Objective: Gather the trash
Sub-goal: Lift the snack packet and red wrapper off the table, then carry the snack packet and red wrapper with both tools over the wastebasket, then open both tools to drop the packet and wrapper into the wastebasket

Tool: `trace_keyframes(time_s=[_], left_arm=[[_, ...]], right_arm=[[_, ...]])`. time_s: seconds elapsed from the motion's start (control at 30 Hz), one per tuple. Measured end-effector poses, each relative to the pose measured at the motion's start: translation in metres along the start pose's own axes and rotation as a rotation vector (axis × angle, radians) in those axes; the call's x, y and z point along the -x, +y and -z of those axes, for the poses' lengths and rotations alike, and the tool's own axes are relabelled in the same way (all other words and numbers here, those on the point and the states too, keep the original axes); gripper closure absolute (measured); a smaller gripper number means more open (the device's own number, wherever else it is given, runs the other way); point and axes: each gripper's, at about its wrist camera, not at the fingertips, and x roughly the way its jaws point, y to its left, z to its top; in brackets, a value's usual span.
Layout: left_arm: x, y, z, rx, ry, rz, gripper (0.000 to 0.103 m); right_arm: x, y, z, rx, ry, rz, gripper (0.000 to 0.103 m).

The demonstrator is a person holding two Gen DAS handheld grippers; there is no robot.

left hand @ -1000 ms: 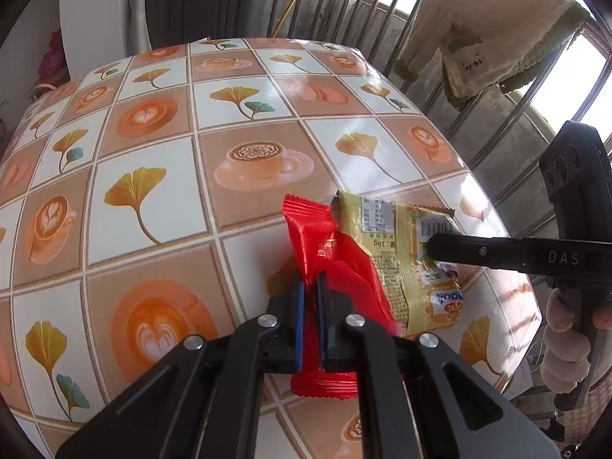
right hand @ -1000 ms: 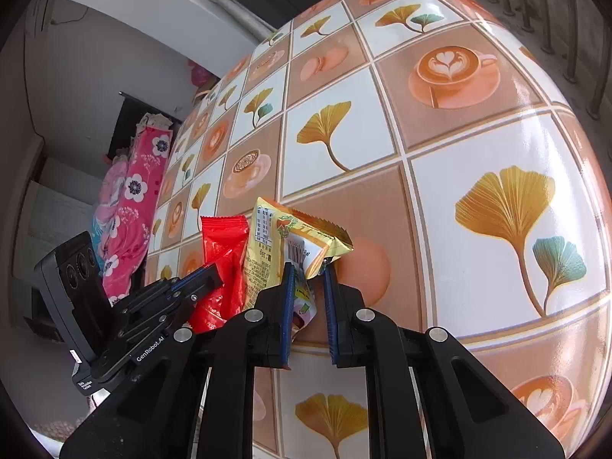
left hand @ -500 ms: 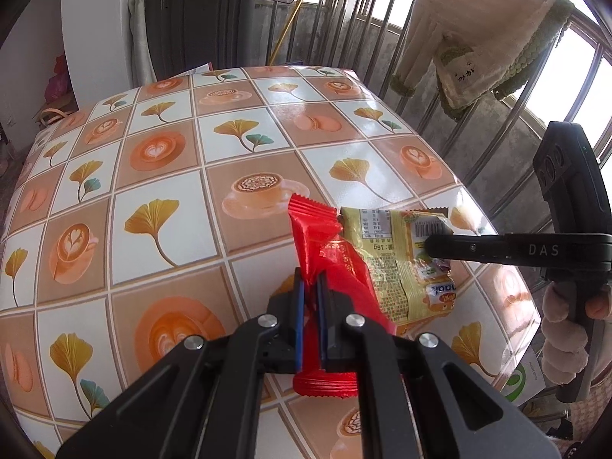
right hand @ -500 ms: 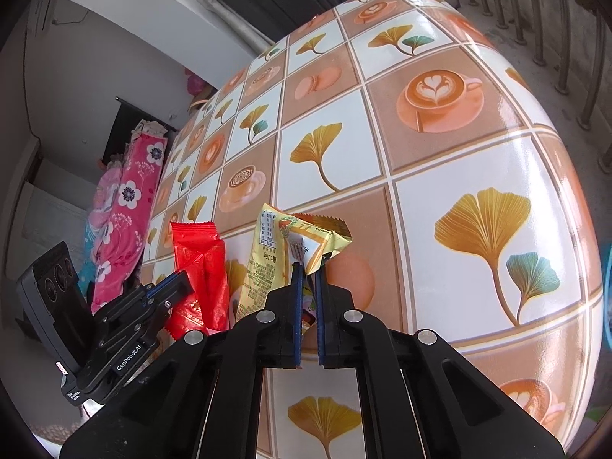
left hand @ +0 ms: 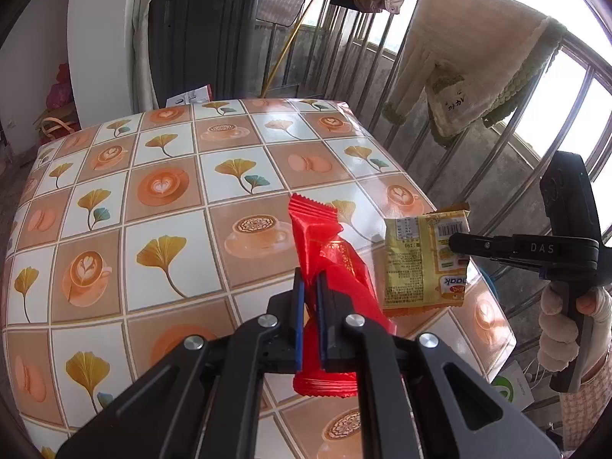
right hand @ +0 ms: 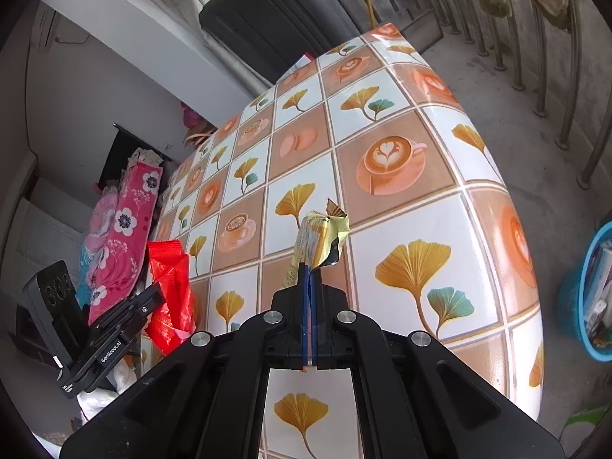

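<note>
My left gripper (left hand: 310,281) is shut on a red snack wrapper (left hand: 325,244), which hangs clear above the table (left hand: 172,199). To its right my right gripper (left hand: 453,243) pinches the edge of a yellow snack wrapper (left hand: 417,264), also lifted off the cloth. In the right wrist view the right gripper (right hand: 309,269) is shut on that yellow wrapper (right hand: 319,235), seen edge-on and crumpled. At that view's left, the left gripper (right hand: 155,294) holds the red wrapper (right hand: 170,290). The two wrappers hang apart.
The table carries a cloth printed with coffee cups and ginkgo leaves. A blue bin (right hand: 587,294) with litter stands on the floor at the right. A metal railing (left hand: 382,76) with a beige towel (left hand: 470,65) runs behind the table. A dark chair (left hand: 199,38) stands at the far side.
Both grippers have risen and lifted their wrappers off the table. The right gripper's jaws have closed fully on the yellow wrapper, which has drawn away from the red one.
</note>
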Motion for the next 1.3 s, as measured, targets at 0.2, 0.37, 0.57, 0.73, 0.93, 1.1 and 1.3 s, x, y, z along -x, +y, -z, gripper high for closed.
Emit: trace_keyframes(time_s=[0.2, 0.37, 0.57, 0.73, 0.93, 1.1, 1.3], left_arm=[[0.004, -0.018, -0.019, -0.035, -0.015, 0.059, 0.098], [0.001, -0.055, -0.045, -0.116, -0.031, 0.135, 0.098], [-0.029, -0.131, -0.073, -0.248, 0.012, 0.255, 0.098], [-0.076, -0.209, -0.079, -0.326, 0.129, 0.366, 0.098], [-0.138, -0.315, -0.056, -0.452, 0.282, 0.434, 0.097], [-0.192, -0.389, -0.032, -0.507, 0.389, 0.465, 0.097], [-0.263, -0.446, -0.007, -0.489, 0.453, 0.433, 0.052]], right_arm=[[0.036, -0.008, -0.014, 0.006, -0.058, 0.021, 0.103], [0.081, -0.027, -0.027, 0.0, -0.13, 0.079, 0.103], [0.14, -0.075, -0.024, -0.063, -0.21, 0.204, 0.103], [0.17, -0.134, -0.003, -0.169, -0.225, 0.343, 0.103], [0.185, -0.215, 0.029, -0.344, -0.215, 0.471, 0.103], [0.181, -0.275, 0.049, -0.48, -0.206, 0.511, 0.103], [0.164, -0.352, 0.056, -0.607, -0.231, 0.539, 0.075]])
